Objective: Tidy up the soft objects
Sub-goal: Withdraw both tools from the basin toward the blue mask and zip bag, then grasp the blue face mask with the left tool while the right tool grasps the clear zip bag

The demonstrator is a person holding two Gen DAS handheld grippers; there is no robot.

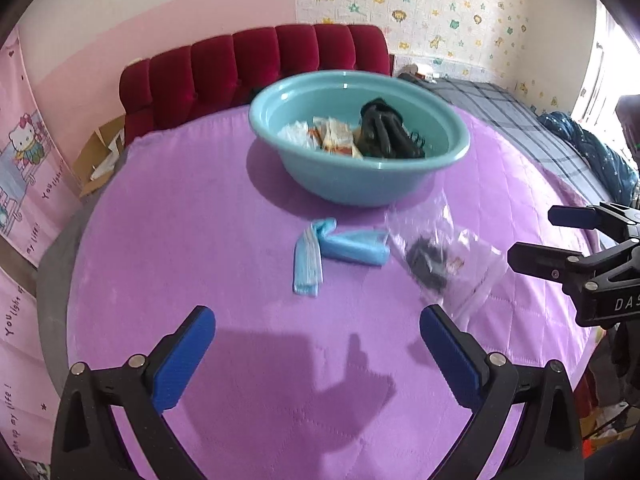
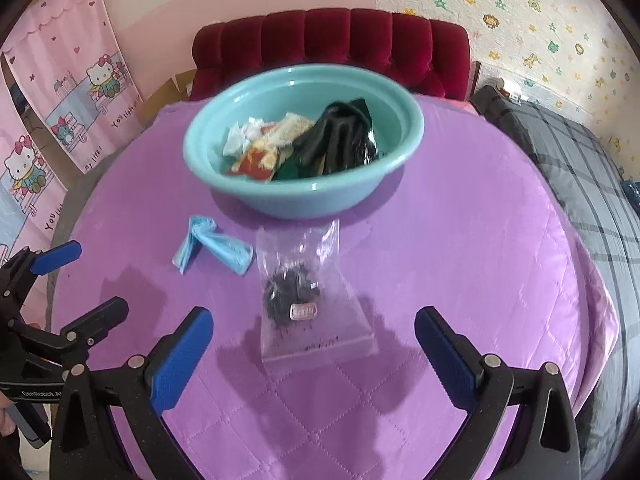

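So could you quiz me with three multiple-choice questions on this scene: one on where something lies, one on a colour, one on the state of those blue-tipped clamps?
1. Where is the clear plastic bag with a dark item inside?
A. inside the basin
B. on the purple quilted cover, in front of the basin
C. on the red headboard

2. What colour is the round plastic basin?
A. teal
B. yellow
C. white

3. How do the left gripper and right gripper stand?
A. both shut
B. both open, empty
C. one holding the bag

Answers: 1 B, it lies flat on the purple quilted cover; 2 A, its wall is teal; 3 B, wide gaps, nothing between.
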